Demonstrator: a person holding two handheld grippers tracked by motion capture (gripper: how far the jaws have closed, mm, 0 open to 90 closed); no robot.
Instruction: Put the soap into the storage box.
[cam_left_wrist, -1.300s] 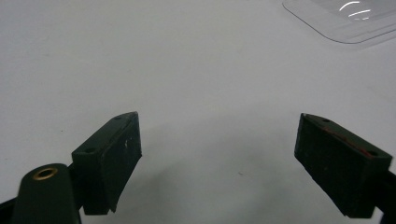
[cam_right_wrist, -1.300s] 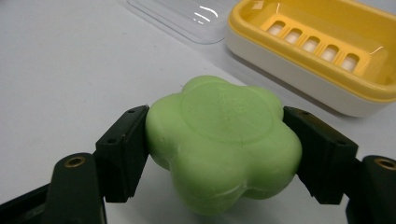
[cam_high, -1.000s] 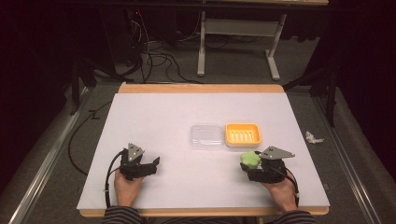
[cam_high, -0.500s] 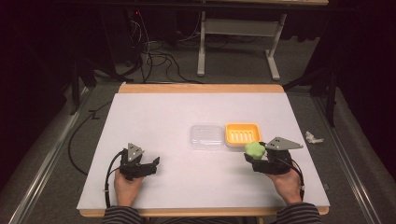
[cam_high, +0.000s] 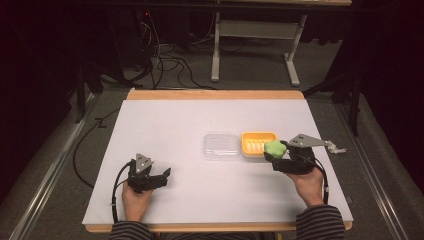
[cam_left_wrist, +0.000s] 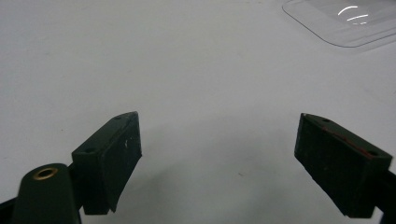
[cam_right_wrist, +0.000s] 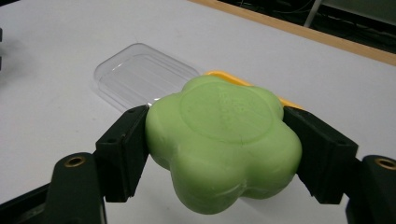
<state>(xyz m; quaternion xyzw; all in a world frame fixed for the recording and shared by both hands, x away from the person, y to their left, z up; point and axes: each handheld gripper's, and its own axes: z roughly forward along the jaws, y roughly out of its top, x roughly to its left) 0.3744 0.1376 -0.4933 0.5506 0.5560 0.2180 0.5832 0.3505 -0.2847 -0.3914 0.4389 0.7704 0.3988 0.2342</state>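
We hold the green flower-shaped soap (cam_right_wrist: 223, 142) clenched in the right tool (cam_high: 280, 159), at the near edge of the orange dish (cam_high: 256, 143). The left tool (cam_high: 159, 178) rests released on the worktop (cam_high: 200, 115). Next move, we judge: centre the soap over the dish, then lower it.

Over the last second the right hand-held gripper (cam_high: 276, 151) has carried the green flower-shaped soap (cam_high: 274, 147) away from the near right part of the desk (cam_high: 165, 120), going farther and a little right. The soap now sits at the near right corner of the orange soap dish (cam_high: 258, 142), overlapping its edge in the high view.
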